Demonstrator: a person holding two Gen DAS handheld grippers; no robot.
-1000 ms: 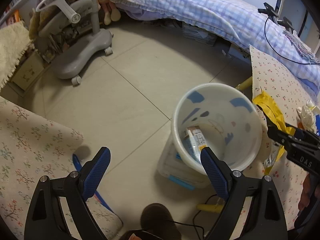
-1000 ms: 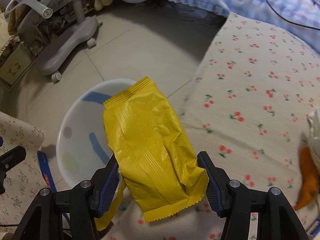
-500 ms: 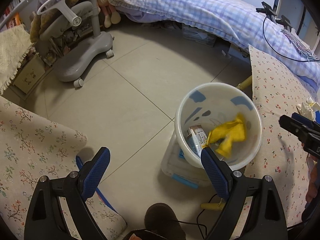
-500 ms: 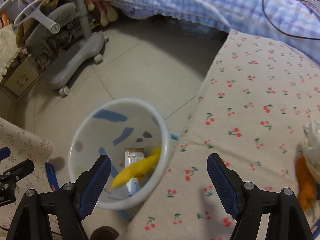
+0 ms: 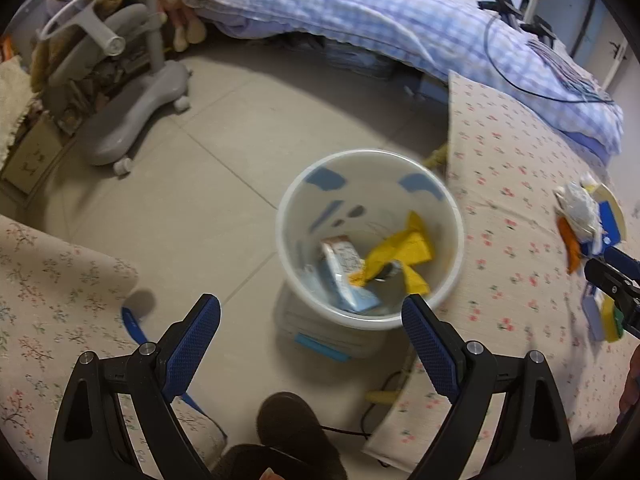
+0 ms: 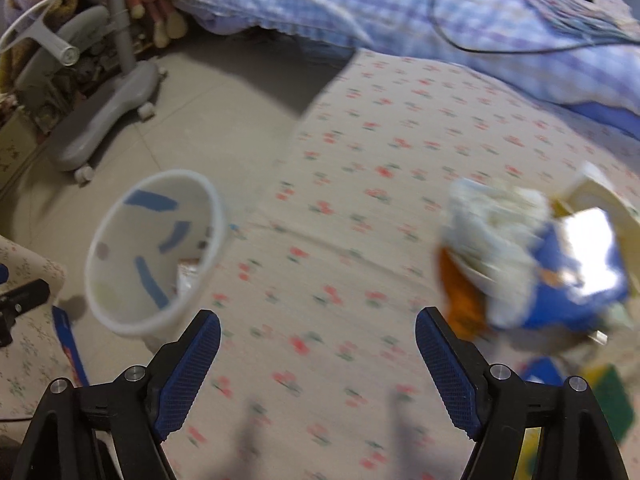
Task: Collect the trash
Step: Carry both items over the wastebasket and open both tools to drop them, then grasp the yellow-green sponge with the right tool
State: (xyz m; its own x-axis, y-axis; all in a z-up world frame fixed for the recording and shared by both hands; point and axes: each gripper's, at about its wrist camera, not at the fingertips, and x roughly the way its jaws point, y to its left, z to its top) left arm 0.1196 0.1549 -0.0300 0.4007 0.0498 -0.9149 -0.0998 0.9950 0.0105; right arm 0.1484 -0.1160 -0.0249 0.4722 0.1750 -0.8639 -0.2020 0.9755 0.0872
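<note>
A white trash bin (image 5: 452,216) with blue marks stands on the floor beside a cherry-print table (image 5: 516,184). Inside it lie a yellow wrapper (image 5: 400,250) and a small carton (image 5: 340,256). My left gripper (image 5: 310,336) is open and empty, just in front of the bin. My right gripper (image 6: 318,354) is open and empty above the table (image 6: 360,160), left of a pile of trash (image 6: 520,264): crumpled white paper, orange and blue wrappers. The bin (image 6: 216,216) shows at its left. The pile also shows in the left wrist view (image 5: 580,216).
A grey rolling chair base (image 5: 132,120) stands at the far left. A bed with a blue checked cover (image 5: 360,12) runs along the back. A floral-cloth surface (image 5: 52,296) lies at my left. A dark slipper (image 5: 292,428) and a cable lie near the bin.
The right gripper opened and dropped the yellow wrapper into the bin. It has since swung right over the table toward the trash pile. The left gripper stays open by the bin.
</note>
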